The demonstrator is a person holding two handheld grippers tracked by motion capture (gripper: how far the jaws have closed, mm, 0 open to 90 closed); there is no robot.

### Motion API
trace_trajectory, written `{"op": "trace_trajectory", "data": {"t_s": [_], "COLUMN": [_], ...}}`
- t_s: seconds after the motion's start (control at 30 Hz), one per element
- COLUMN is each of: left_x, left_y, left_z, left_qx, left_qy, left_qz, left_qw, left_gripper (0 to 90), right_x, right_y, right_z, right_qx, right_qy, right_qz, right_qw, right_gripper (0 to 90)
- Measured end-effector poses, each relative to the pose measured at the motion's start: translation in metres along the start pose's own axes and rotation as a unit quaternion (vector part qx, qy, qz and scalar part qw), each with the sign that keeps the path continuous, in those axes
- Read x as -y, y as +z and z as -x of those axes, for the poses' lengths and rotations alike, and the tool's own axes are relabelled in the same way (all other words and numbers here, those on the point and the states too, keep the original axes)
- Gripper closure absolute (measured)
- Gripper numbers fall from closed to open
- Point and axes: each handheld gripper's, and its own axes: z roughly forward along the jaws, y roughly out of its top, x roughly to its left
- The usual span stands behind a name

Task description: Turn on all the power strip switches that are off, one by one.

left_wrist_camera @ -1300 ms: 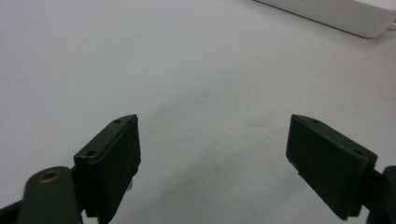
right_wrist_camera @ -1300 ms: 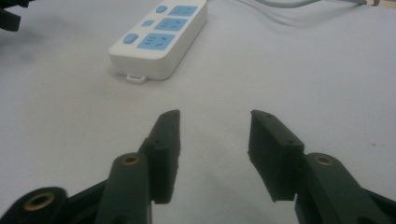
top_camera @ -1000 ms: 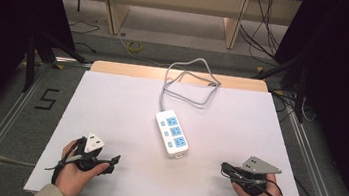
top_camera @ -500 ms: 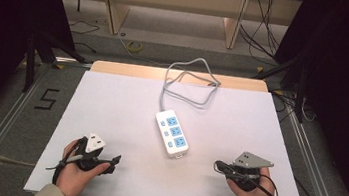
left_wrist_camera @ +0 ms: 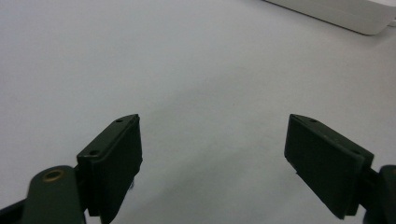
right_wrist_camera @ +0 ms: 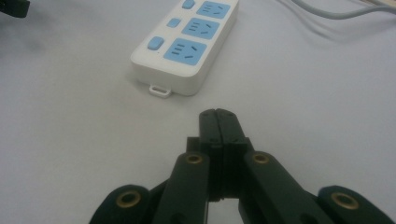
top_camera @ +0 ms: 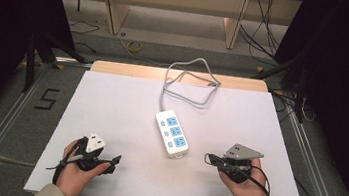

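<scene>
White table (top_camera: pixel 111 100) with a light wooden strip along the far edge (top_camera: pixel 130 70). Beyond it, wooden furniture legs (top_camera: pixel 115 7), loose dark cables (top_camera: pixel 82 29) and a yellow coil (top_camera: pixel 135 46) on grey floor. At left, a black "5" marked on the floor (top_camera: pixel 47 98) beside a metal rail (top_camera: pixel 2 127); another rail at right (top_camera: pixel 313 165).

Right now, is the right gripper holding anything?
No, the right gripper has its jaws pressed together with nothing between them, short of the power strip.
</scene>
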Motion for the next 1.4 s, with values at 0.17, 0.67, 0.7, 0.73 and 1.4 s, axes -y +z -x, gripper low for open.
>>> {"op": "trace_trajectory", "data": {"t_s": [0.17, 0.67, 0.7, 0.73, 1.4], "left_x": [0.0, 0.0, 0.0, 0.0, 0.0], "left_y": [0.0, 0.001, 0.001, 0.001, 0.001], "left_z": [0.001, 0.002, 0.002, 0.002, 0.002], "left_qx": [0.0, 0.0, 0.001, 0.0, 0.0], "left_qy": [0.001, 0.003, 0.003, 0.003, 0.007], "left_qz": [0.001, -0.001, -0.001, -0.001, -0.001], "left_qw": [1.0, 1.0, 1.0, 1.0, 1.0], "left_gripper": [18.9, 19.0, 19.0, 19.0, 19.0], "right_x": [-0.005, -0.021, -0.023, -0.023, -0.044], "right_y": [0.004, 0.017, 0.018, 0.018, 0.037], "right_z": [0.0, -0.005, -0.005, -0.005, -0.009], "right_qx": [0.002, -0.001, -0.001, -0.001, -0.003], "right_qy": [-0.001, -0.006, -0.008, -0.008, -0.018], "right_qz": [-0.001, -0.013, -0.014, -0.014, -0.022], "right_qw": [1.0, 0.9999, 0.9999, 0.9999, 0.9996], "right_gripper": [90.0, 90.0, 90.0, 90.0, 90.0]}}
